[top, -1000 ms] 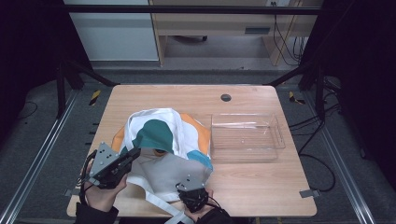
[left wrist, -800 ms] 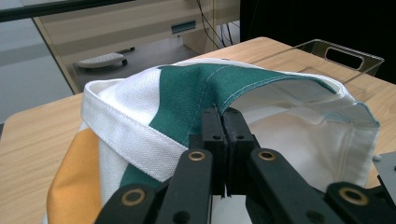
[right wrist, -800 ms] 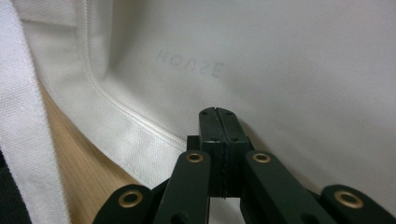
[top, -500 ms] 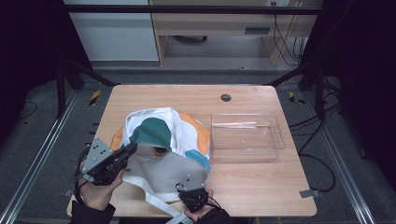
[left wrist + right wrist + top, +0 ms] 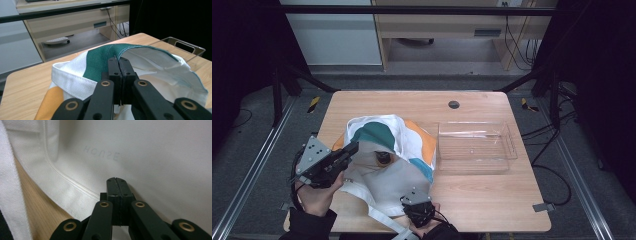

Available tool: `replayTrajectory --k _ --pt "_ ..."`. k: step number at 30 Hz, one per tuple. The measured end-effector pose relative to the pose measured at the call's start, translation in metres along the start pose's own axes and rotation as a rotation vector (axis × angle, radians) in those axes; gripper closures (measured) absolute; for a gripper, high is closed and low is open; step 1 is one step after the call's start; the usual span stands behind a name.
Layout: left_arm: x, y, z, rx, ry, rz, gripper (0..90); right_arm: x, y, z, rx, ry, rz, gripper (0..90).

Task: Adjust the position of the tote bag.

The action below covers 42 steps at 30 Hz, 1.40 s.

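A white canvas tote bag (image 5: 399, 175) with green, orange and teal patches lies on the left half of the wooden table (image 5: 412, 105). My left gripper (image 5: 353, 148) is shut on the bag's green rim (image 5: 100, 58) and holds it up, so the mouth gapes. A small dark object (image 5: 383, 158) shows inside the mouth. My right gripper (image 5: 413, 196) is at the bag's near edge, jaws shut, their tips against the white fabric (image 5: 150, 150) just below faint lettering. No cloth is visible between those jaws (image 5: 116, 180).
A clear plastic tray (image 5: 502, 145) stands to the right of the bag, its handle cut-out (image 5: 185, 46) visible past the rim. The bag's white strap (image 5: 372, 210) trails to the table's near edge. A round grommet (image 5: 454, 104) sits at the back.
My left gripper has raised the green rim and shifted a little forward, and the bag's mouth gapes wider. The right gripper has stayed put.
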<state>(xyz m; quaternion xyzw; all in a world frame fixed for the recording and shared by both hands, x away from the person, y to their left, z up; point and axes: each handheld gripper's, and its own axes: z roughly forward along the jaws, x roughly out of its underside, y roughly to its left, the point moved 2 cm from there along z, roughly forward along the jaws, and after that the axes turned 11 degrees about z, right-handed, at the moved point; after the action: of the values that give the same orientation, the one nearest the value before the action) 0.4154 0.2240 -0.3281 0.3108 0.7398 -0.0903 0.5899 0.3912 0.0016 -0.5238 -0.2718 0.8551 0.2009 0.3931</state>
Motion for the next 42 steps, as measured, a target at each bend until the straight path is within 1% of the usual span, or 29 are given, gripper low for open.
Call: replayTrajectory --k 5,7,8,12,16,19,20,22,25,29,32,36,38,39,40,42 --pt "-0.008 0.002 0.004 -0.015 -0.004 0.014 89.0 0.0 0.0 0.0 0.0 0.0 0.0 90.0" --pt "-0.01 0.003 0.005 -0.02 -0.007 0.011 89.0 0.0 0.0 0.0 0.0 0.001 0.001 90.0" --pt "-0.012 0.004 0.006 -0.018 -0.011 0.002 89.0 0.0 0.0 0.0 0.0 0.001 0.0 90.0" --pt "-0.014 0.007 0.008 -0.03 -0.008 0.004 89.0 0.0 0.0 0.0 0.003 0.0 -0.005 90.0" --pt "-0.016 0.011 0.01 -0.033 -0.017 -0.01 89.1 0.0 0.0 0.0 0.001 0.001 -0.002 90.0" --pt "-0.018 0.012 0.012 -0.044 -0.014 0.003 89.2 0.0 0.0 0.0 0.001 0.001 -0.001 90.0" --pt "-0.02 0.012 0.012 -0.049 -0.018 0.0 89.2 0.0 0.0 0.0 -0.002 0.0 0.002 90.0" --pt "-0.021 0.013 0.015 -0.046 -0.013 -0.001 89.3 0.0 0.0 0.0 -0.004 0.002 0.005 90.0" --pt "-0.02 0.011 0.018 -0.049 0.002 0.013 89.3 0.0 0.0 0.0 0.001 0.001 -0.001 90.0" --pt "-0.017 0.011 0.021 -0.049 0.004 0.006 89.3 0.0 0.0 0.0 0.0 0.003 0.001 90.0" --pt "-0.015 0.01 0.021 -0.051 0.003 0.012 89.2 0.0 0.0 0.0 0.0 0.003 0.0 90.0" --pt "-0.013 0.009 0.022 -0.028 -0.001 0.019 88.7 0.0 0.0 0.0 0.0 0.004 0.001 90.0" --pt "-0.012 0.008 0.02 -0.021 -0.019 0.013 87.7 0.0 0.001 0.0 -0.001 0.004 0.001 90.0" --pt "-0.012 0.009 0.018 -0.025 -0.028 0.015 86.0 0.0 0.0 0.0 0.0 0.004 0.0 90.0" --pt "-0.013 0.009 0.016 -0.028 -0.036 0.016 82.7 0.0 0.001 0.0 -0.001 0.004 0.004 90.0" --pt "-0.013 0.01 0.013 -0.008 -0.04 0.015 76.0 0.0 0.001 0.0 -0.001 0.002 0.002 90.0"
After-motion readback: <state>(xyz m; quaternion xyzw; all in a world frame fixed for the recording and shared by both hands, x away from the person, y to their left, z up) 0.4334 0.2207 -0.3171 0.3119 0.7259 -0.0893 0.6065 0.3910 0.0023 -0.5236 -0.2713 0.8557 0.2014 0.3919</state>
